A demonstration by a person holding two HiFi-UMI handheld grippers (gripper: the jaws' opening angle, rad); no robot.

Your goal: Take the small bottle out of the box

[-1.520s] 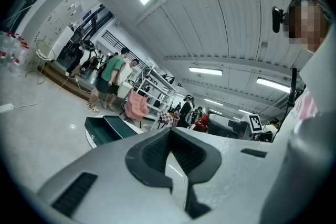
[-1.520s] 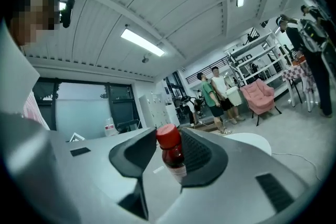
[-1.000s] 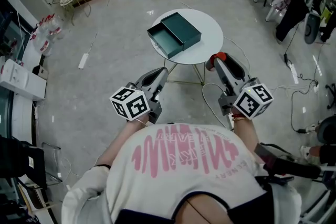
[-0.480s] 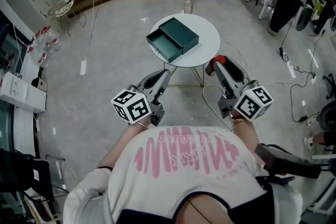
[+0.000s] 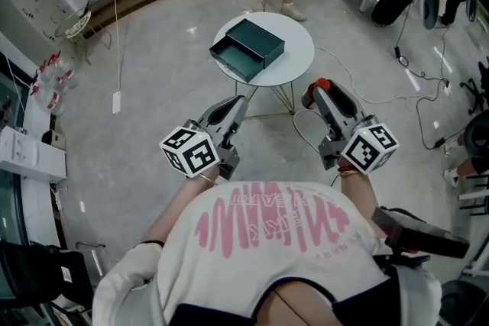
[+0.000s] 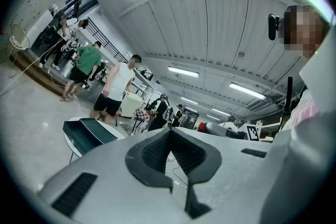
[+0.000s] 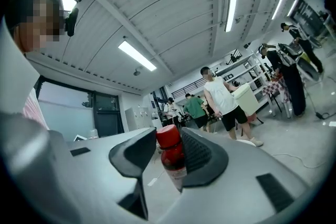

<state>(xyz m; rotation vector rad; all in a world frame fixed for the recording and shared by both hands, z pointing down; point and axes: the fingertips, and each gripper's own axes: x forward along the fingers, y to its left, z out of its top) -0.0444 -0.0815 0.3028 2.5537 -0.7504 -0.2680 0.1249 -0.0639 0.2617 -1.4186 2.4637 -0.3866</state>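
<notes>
Grey workshop floor in the head view, with people beyond a round white table (image 5: 302,51). At mid-table, green box (image 5: 263,42), drawer pulled open toward the near-left edge. Off the near edge, well apart from the box: small bottle (image 5: 318,85) in the right gripper (image 5: 315,94); left gripper (image 5: 235,108) alongside.

Left gripper view: jaws closed together, nothing between.

Right gripper view: pads clamped on the red-capped bottle (image 7: 171,155).

Looks done as to removal; leaves, at most, setting the bottle down.

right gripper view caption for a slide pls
Right gripper clamps a small red-capped bottle of dark red liquid between its fingers.
</notes>
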